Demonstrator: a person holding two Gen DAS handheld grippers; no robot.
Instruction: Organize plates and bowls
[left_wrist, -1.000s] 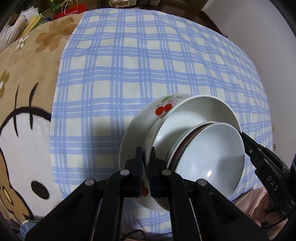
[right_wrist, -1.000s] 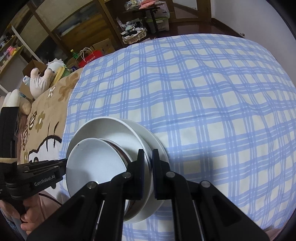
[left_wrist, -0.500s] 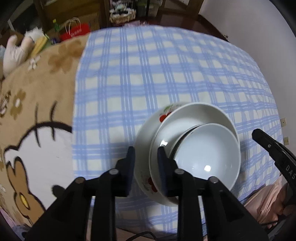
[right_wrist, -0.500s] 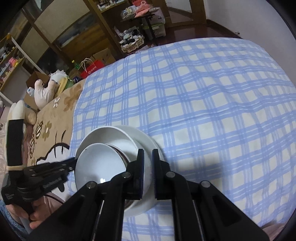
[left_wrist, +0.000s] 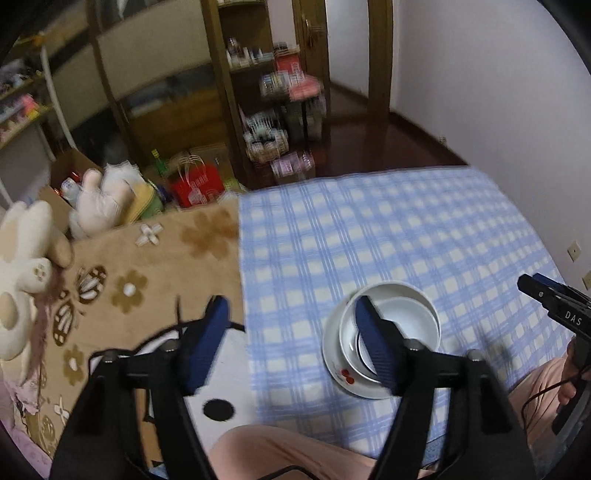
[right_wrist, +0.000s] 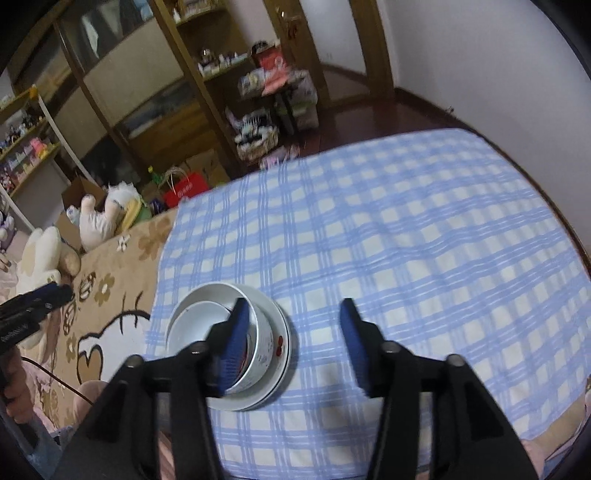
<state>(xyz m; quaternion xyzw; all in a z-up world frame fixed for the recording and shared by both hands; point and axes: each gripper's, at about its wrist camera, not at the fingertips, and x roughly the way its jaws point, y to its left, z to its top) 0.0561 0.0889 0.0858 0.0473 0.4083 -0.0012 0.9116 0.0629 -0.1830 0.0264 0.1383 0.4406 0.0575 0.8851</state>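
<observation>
Stack: a small bowl (left_wrist: 400, 325) is nesting in a bigger bowl (left_wrist: 391, 295), both sitting on a cherry plate (left_wrist: 338, 363), near the front edge of the checked sheet (left_wrist: 388, 229) on the bed.
Left tongs (left_wrist: 291, 341): opening, jaws wide apart, nothing between them; hanging above the stack, clear of it.
Right tongs (right_wrist: 291, 341): opening too, empty; the left finger (right_wrist: 236, 332) is overlapping the bowls in view, but seemingly above them.
Progress: the pile is looking done and let go.
Risk: the bed is soft, so the stack is sitting on a yielding base; a knee (left_wrist: 280, 448) shifting close by, or a finger clipping a rim, could be tipping it toward the edge.
Beside: a brown blanket (left_wrist: 147, 266).
</observation>
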